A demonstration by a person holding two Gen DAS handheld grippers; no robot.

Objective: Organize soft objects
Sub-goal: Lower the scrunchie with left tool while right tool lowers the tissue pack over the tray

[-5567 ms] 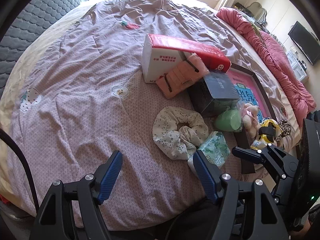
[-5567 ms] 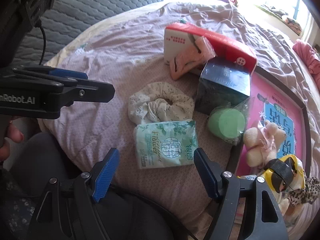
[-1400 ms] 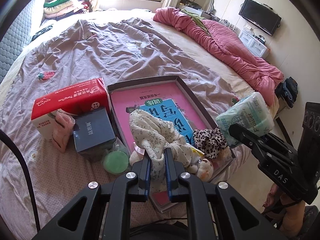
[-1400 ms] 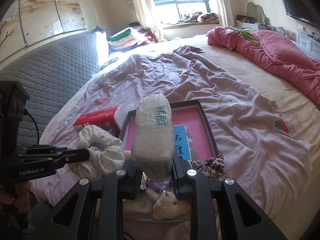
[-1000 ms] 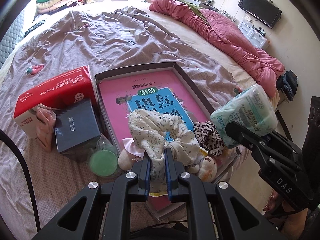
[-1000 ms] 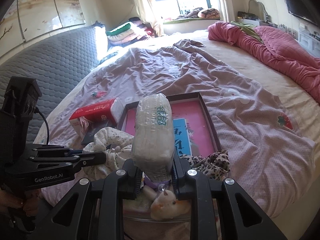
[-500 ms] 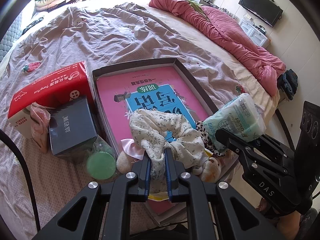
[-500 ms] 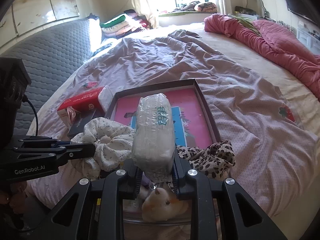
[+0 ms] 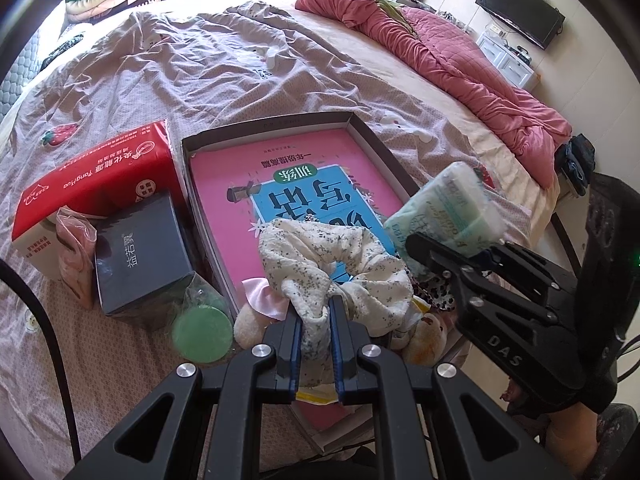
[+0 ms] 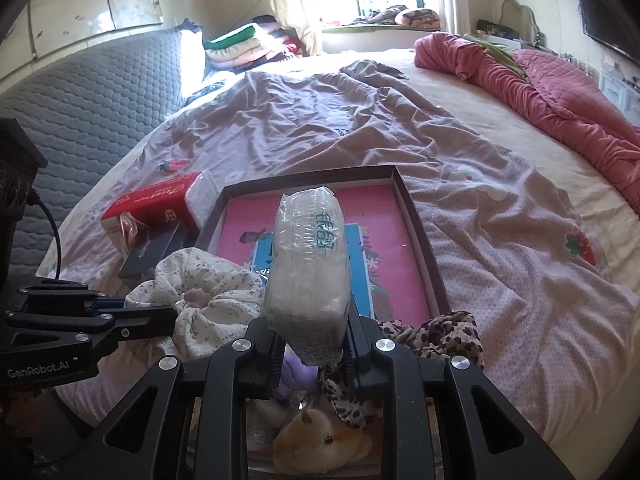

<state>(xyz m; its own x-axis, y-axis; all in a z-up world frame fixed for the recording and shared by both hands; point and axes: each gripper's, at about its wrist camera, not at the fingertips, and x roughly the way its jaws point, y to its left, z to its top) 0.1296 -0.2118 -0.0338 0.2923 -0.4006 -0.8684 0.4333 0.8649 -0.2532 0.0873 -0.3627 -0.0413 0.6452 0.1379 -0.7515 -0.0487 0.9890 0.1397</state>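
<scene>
Closest to the left wrist camera, the left gripper (image 9: 316, 312) is clamped on a bunch of fabric from the floral scrunchie (image 9: 334, 258), which hangs over the near end of the shallow box (image 9: 372, 136). At about 3 o'clock from it, the right gripper (image 10: 312, 344) is squeezing the tissue pack (image 10: 308, 264), held upright above that same near end.

Right under both grippers there's a small pile already at the near end of the box: a plush toy (image 10: 320, 442), a leopard-print scrunchie (image 10: 436, 334) and a pink bow (image 9: 262, 294). So some soft stuff looks sorted, and two more pieces are in the air, not yet set down.

At roughly 9 o'clock, outside the box on the bedspread (image 9: 200, 56), sit a green round thing in a clear bag (image 9: 203, 334), a dark blue box (image 9: 140, 248), a pink pouch (image 9: 74, 248) and, behind them, the red tissue carton (image 9: 96, 172). Whether any of these count as soft and are meant to go in is hard to say.

Further out, the box floor shows a pink and blue book cover (image 9: 296, 184), mostly bare at the far end, so there's plenty of room. Way back at 1 o'clock lies a rumpled pink quilt (image 9: 448, 52).

Judging by that, the person is around midway: drop these two in, then maybe the pouch.
</scene>
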